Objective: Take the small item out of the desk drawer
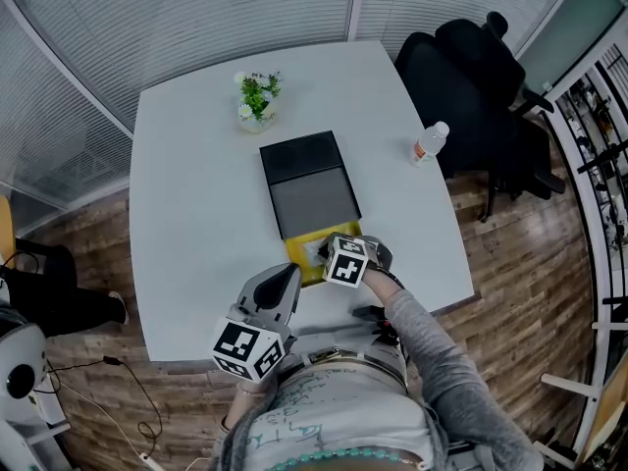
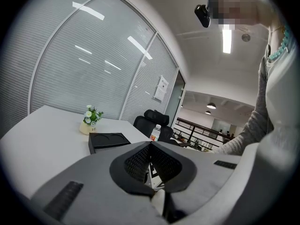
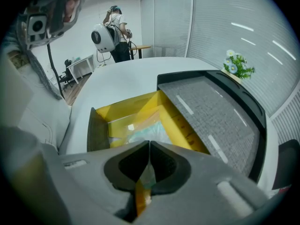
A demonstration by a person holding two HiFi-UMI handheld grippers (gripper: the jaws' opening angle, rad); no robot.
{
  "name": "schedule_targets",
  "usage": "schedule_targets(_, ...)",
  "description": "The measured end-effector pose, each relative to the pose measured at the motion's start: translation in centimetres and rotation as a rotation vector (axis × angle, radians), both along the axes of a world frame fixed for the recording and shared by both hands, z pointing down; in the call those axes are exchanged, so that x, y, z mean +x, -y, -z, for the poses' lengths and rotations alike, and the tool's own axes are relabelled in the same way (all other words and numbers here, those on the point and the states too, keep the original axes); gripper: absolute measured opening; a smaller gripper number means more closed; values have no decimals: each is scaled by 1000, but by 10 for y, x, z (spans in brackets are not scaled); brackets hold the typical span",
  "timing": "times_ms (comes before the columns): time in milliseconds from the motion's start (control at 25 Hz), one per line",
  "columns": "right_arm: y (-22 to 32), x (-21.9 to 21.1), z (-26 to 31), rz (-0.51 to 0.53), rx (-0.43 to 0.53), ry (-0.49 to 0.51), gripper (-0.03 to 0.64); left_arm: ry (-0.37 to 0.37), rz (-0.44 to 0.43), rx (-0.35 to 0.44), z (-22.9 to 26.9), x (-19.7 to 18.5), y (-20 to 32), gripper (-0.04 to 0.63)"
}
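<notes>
My right gripper [image 3: 149, 143], tilted steeply into the pulled-out yellow drawer [image 3: 129, 103] of the black, grey-topped desk box [image 3: 211, 111], pinches the clear plastic packet [image 3: 143, 134] lying between the drawer's walls, while my left gripper [image 2: 150, 145], jaws together and empty, hovers by the white table [image 1: 196, 214]'s bare near edge.

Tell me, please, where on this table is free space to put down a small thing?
Free: the table's left side, between its edge and the black box, nearer than the flower pot; also between box and water bottle. Crowded: the front middle, with the open yellow drawer, right gripper and left gripper.
</notes>
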State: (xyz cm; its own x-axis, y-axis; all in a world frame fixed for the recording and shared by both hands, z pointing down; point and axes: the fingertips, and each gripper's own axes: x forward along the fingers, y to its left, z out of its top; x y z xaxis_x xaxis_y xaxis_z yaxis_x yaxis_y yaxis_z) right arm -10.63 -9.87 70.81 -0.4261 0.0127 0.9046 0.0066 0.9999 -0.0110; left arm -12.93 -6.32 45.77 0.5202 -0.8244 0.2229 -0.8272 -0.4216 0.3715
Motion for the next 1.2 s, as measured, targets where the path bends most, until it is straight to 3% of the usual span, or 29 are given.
schedule_targets(1200, -4, 0, 9, 5, 18, 35, 5, 12, -38, -4, 5, 12, -13, -2)
